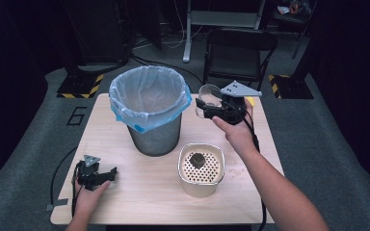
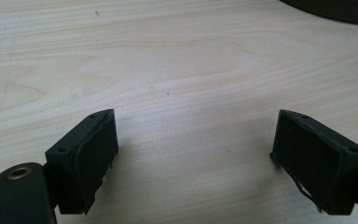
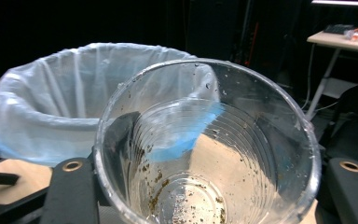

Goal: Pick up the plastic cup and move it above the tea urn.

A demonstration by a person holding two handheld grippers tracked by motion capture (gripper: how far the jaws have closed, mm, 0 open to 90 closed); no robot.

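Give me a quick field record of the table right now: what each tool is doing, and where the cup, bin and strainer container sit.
right tool: shut on clear plastic cup, held in the air beside the bin rim
cup contents: brown residue on the bottom and wall
left tool: open, resting on wooden table
bin: upright, lined with a blue-edged bag
strainer container: in front of the bin, dark lump on its perforated insert

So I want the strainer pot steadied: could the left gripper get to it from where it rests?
Probably yes. The left gripper sits open on the table, and bare wood lies between it and the pot; the bin stands farther back.
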